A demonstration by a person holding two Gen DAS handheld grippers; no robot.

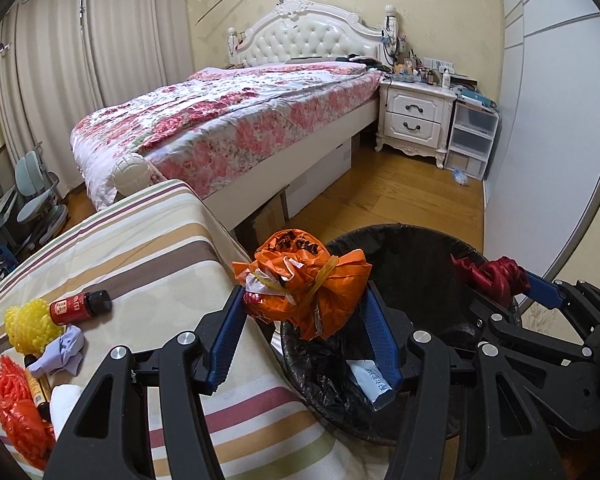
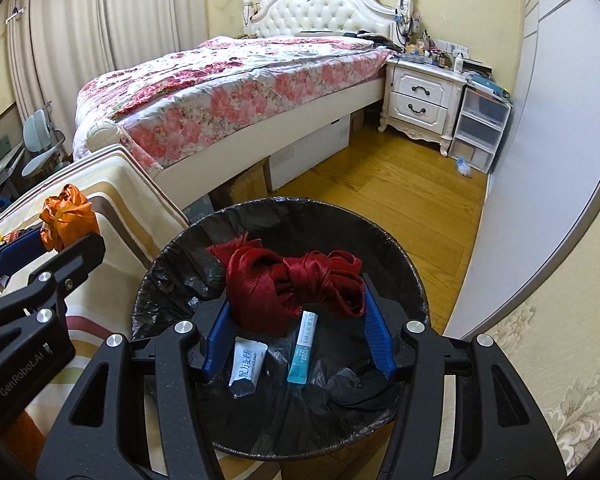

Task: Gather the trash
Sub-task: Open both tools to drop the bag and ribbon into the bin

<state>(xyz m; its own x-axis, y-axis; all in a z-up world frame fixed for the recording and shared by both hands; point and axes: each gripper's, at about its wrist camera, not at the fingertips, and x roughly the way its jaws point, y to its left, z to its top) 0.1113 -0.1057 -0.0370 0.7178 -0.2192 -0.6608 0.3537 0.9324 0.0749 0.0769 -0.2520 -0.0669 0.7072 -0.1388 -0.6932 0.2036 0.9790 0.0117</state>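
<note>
My left gripper [image 1: 304, 300] is shut on a crumpled orange plastic bag [image 1: 304, 276] and holds it over the near rim of the black-lined trash bin [image 1: 416, 248]. My right gripper [image 2: 296, 292] is shut on a bundle of dark red ribbon [image 2: 288, 280] and holds it above the open bin [image 2: 172, 280]. In the bin lie a white tube [image 2: 246, 366] and a teal box [image 2: 302, 356]. The orange bag also shows in the right wrist view [image 2: 66, 216], and the red ribbon in the left wrist view [image 1: 492, 276].
A striped-cloth table [image 1: 148, 248] stands left of the bin, with a red bottle [image 1: 80, 306], a yellow mesh [image 1: 30, 326], a lilac cloth [image 1: 62, 354] and red netting [image 1: 16, 404] on it. A floral bed [image 1: 228, 120], nightstand [image 1: 416, 116] and wood floor [image 1: 400, 196] lie beyond.
</note>
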